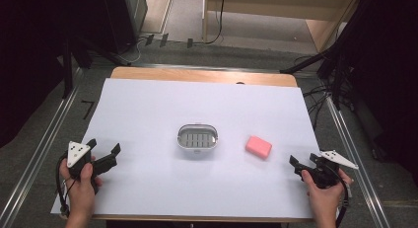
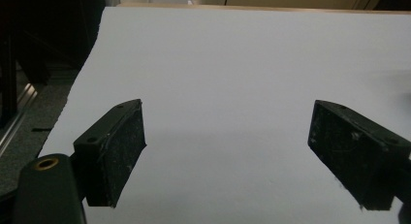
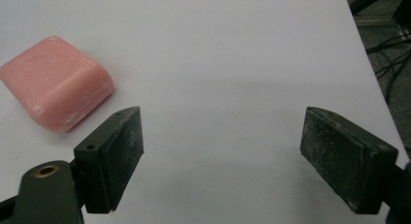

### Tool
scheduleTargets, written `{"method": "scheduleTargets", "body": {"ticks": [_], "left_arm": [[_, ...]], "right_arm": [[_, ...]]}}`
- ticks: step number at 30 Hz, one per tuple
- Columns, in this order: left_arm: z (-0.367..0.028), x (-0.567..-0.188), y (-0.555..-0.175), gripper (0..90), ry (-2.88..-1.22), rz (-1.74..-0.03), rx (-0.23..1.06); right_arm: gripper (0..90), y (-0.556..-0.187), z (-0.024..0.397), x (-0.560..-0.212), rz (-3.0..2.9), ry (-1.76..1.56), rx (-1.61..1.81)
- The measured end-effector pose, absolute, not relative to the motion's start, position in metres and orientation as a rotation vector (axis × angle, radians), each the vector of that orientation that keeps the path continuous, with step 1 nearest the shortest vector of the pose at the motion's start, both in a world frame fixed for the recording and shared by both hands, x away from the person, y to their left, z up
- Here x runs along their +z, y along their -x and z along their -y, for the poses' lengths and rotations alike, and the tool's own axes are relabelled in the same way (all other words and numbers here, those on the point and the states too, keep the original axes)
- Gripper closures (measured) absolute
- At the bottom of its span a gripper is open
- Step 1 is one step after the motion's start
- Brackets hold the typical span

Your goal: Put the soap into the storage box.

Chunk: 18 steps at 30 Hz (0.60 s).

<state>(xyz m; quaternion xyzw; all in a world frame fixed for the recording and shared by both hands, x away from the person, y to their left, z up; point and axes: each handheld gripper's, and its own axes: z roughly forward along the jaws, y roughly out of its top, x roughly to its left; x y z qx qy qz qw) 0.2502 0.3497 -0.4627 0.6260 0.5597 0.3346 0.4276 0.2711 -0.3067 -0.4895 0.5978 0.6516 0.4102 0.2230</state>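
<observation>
A pink bar of soap (image 1: 259, 146) lies on the white sheet, right of centre; in the right gripper view the pink soap (image 3: 55, 83) sits at upper left, just beyond the left jaw. A small oval soap dish (image 1: 197, 137) with a slotted grey insert stands at the middle of the sheet. My left gripper (image 1: 105, 150) rests at the sheet's near-left part, jaws wide apart and empty; in its own view the left gripper (image 2: 228, 153) frames bare sheet. My right gripper (image 1: 302, 164) stands open at the near right, a short way from the soap, and the right gripper (image 3: 223, 156) holds nothing.
The white sheet (image 1: 148, 109) covers a wooden table (image 1: 202, 76). Metal rails (image 1: 44, 139) run along both sides of the table. Cables (image 1: 315, 97) and dark stands lie on the floor at the right and behind.
</observation>
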Motion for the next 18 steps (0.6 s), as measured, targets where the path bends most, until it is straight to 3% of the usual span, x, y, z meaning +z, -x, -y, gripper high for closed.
{"method": "scheduleTargets", "body": {"ticks": [9, 18], "left_arm": [[-0.349, -0.463, -0.25, 14.1, -1.567, -1.398, 0.838], [-0.349, -0.463, -0.249, 14.1, -1.565, -1.391, 0.848]], "right_arm": [[40.8, -0.274, 0.3, -0.482, -1.859, -1.499, 1.192], [42.6, -0.295, 0.287, -0.463, -2.124, -1.34, 1.156]]}}
